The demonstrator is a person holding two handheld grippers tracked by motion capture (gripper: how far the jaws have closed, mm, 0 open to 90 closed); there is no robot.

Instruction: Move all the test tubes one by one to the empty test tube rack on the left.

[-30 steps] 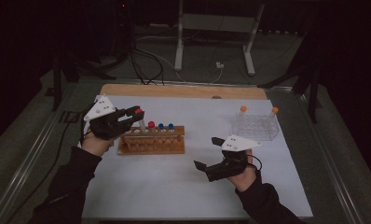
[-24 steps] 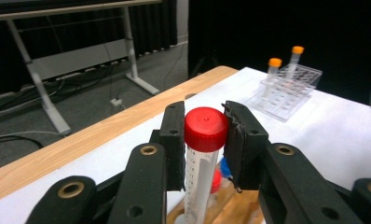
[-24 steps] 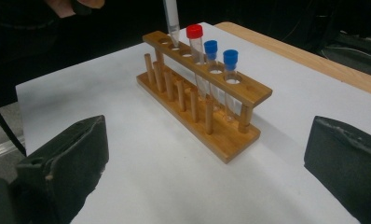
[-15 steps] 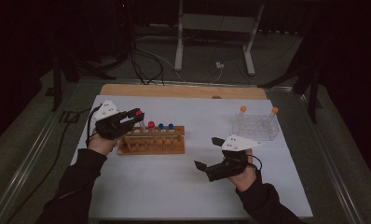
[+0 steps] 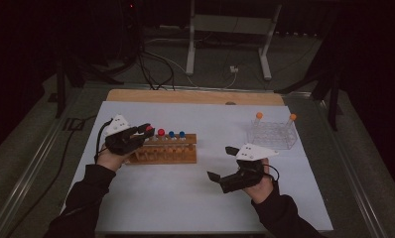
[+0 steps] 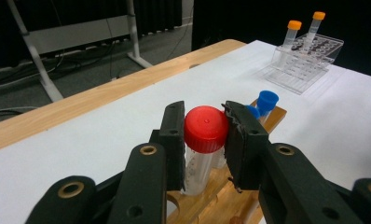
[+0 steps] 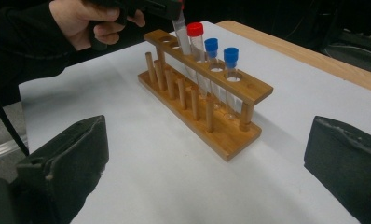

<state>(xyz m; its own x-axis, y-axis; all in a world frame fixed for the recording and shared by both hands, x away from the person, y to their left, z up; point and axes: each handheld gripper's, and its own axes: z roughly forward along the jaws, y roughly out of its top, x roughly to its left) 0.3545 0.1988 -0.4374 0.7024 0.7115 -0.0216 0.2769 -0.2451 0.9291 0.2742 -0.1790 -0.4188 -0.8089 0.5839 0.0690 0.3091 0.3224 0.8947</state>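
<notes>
Gripping a red-capped tube (image 6: 204, 140), the left claw (image 6: 203, 135) hides any label.

White worktop (image 5: 185, 198): wooden rack (image 5: 165, 148) with red- and blue-capped tubes; left claw (image 5: 147, 132) at its left end; clear rack (image 5: 272, 135), two orange-capped tubes; right claw (image 5: 220, 163) spread wide.

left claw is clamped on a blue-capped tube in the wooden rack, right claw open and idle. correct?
Not quite: the left claw is clamped on the red-capped tube, not a blue-capped one, as the left gripper view shows. The tube does stand in the wooden rack, and the right claw is open and idle.
</notes>
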